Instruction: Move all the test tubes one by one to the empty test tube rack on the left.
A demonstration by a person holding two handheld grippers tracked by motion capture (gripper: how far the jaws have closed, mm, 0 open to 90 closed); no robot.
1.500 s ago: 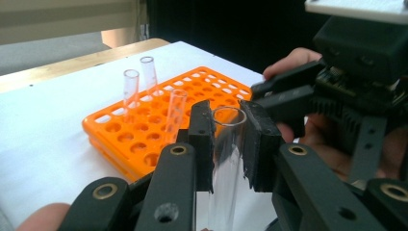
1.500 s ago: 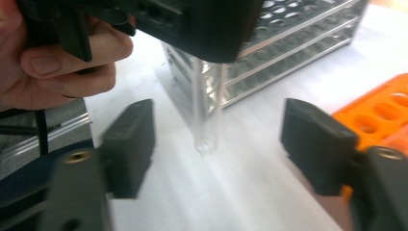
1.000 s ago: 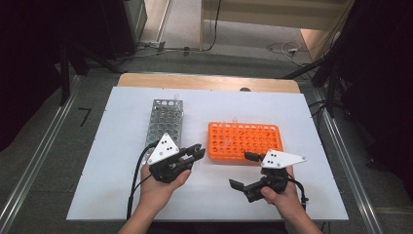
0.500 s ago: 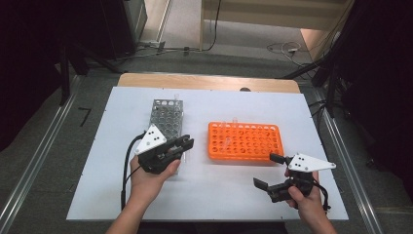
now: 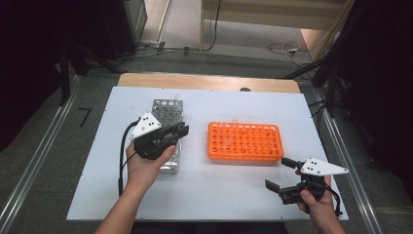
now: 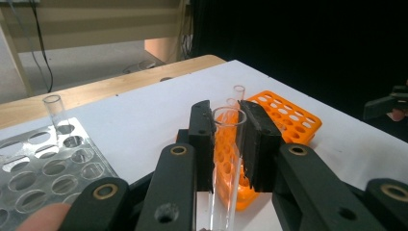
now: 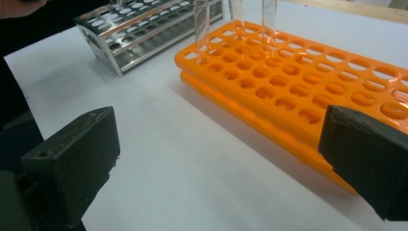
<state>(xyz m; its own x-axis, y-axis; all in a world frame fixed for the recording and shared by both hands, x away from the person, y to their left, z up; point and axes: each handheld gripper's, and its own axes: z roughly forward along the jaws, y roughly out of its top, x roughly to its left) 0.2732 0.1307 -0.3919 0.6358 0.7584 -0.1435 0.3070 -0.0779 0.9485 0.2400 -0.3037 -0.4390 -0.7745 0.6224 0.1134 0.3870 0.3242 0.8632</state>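
Observation:
In the left gripper view, my left gripper is shut on a clear, empty test tube that stands upright between its pads. From above, the left gripper hovers over the right edge of the metal tube rack. The orange tube rack lies at the table's centre right and holds a few clear tubes near its far left corner. My right gripper is open and empty near the front right, just off the orange rack's front corner.
One clear tube stands in the metal rack. The white table top ends at a wooden strip along the far side. Cables lie on the floor beyond the table. The right hand's gripper appears far right.
My left gripper has moved away from the person and slightly left, to over the metal rack. My right gripper has drawn back to the right, toward the front corner.

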